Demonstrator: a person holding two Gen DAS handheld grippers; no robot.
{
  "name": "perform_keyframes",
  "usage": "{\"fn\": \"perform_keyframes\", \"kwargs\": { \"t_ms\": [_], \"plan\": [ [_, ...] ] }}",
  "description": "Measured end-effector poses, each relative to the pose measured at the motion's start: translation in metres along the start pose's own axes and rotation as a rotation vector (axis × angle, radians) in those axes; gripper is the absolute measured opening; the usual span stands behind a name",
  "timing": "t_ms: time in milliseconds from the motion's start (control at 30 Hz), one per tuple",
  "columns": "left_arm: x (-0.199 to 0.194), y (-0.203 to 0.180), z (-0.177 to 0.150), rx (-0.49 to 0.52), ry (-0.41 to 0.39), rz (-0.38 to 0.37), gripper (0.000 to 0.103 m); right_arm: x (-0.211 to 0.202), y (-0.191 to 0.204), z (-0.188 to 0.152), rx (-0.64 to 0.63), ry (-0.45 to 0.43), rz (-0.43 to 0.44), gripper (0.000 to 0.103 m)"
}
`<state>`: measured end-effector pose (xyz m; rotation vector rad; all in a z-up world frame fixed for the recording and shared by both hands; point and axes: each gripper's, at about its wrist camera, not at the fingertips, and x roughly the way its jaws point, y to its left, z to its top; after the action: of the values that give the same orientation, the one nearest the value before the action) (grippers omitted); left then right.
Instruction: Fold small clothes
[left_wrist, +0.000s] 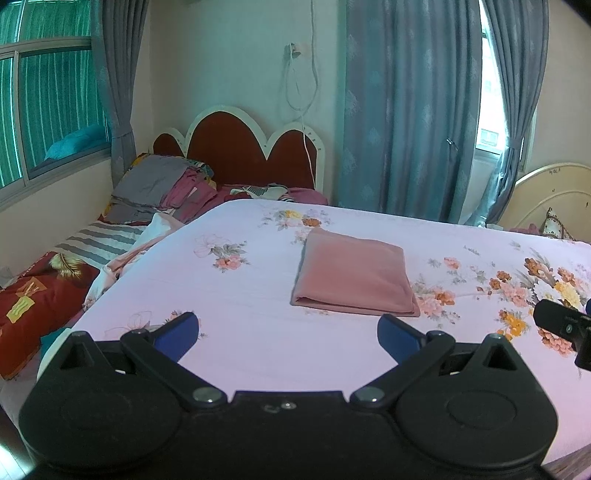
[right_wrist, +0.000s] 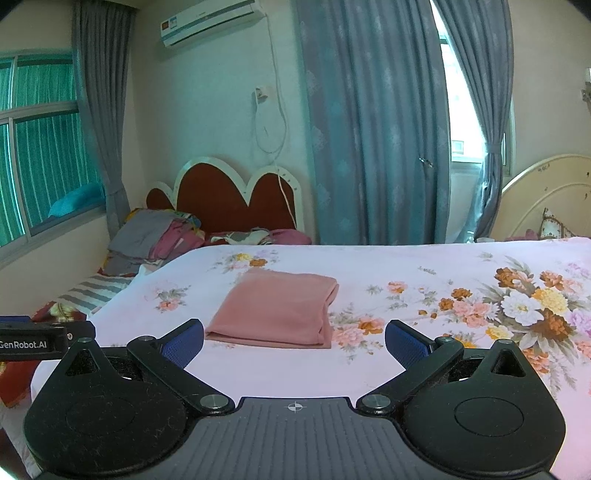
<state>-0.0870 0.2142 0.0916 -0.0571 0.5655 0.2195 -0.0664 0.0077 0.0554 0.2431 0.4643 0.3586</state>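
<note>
A bed covered by a pale pink floral sheet (left_wrist: 236, 295) (right_wrist: 424, 266) carries the things. A folded pink cloth (left_wrist: 352, 278) (right_wrist: 279, 310) lies flat on the sheet, left of the large flower bouquet print (right_wrist: 532, 306) (left_wrist: 554, 284)
</note>
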Motion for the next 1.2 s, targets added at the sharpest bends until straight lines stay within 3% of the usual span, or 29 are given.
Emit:
{"fn": "perform_keyframes", "kwargs": {
  "t_ms": [800, 1133, 1200],
  "plan": [
    [0.01, -0.003, 0.004, 0.006, 0.023, -0.01, 0.103, 0.01, -0.01, 0.0, 0.005, 0.013, 0.005, 0.103],
    [0.034, -0.006, 0.007, 0.003, 0.068, -0.042, 0.103, 0.027, -0.019, -0.001, 0.015, 0.04, 0.002, 0.103],
    [0.043, -0.006, 0.008, 0.009, 0.071, -0.046, 0.098, 0.032, -0.023, -0.001, 0.021, 0.05, -0.006, 0.103]
  ]
}}
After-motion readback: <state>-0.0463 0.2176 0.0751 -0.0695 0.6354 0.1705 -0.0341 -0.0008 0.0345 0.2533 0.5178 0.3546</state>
